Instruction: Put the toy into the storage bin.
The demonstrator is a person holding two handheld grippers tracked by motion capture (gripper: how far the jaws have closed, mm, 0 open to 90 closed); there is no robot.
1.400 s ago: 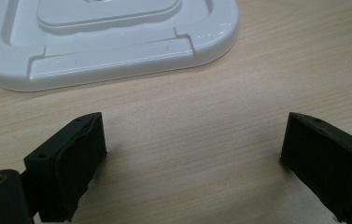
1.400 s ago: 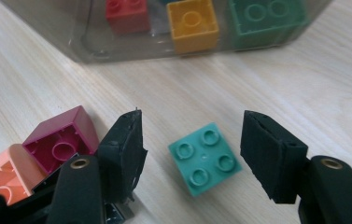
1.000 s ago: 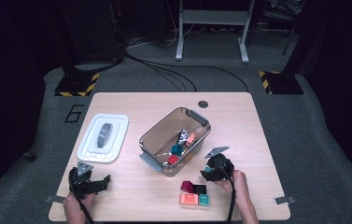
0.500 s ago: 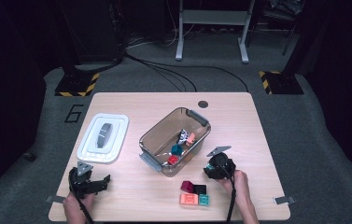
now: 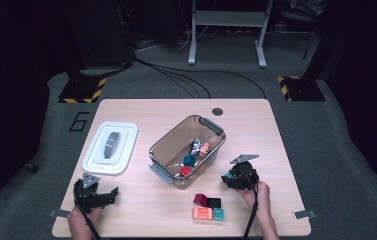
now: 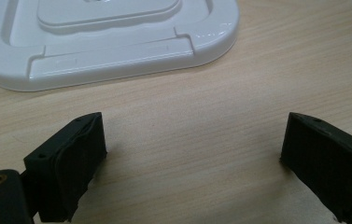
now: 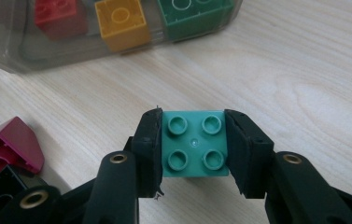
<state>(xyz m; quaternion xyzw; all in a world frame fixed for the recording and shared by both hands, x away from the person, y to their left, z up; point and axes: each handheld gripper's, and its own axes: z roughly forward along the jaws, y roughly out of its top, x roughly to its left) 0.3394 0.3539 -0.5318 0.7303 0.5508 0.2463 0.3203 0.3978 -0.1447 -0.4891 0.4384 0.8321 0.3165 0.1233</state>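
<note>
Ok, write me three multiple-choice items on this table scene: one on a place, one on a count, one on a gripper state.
1. Where does the white lid lie?
A. On the bin
B. On the table left of the bin
C. On the loose bricks

2. How many studs show on the teal brick in the right gripper view?
A. Two
B. Four
C. Eight

3. How does the right gripper stand?
A. Shut on the teal brick
B. Open over bare wood
C. Shut on the lid

Key: 1 B, the lid rests on the wood beside the clear bin. 2 B, two rows of two studs. 3 A, both pads press the brick's sides.
</note>
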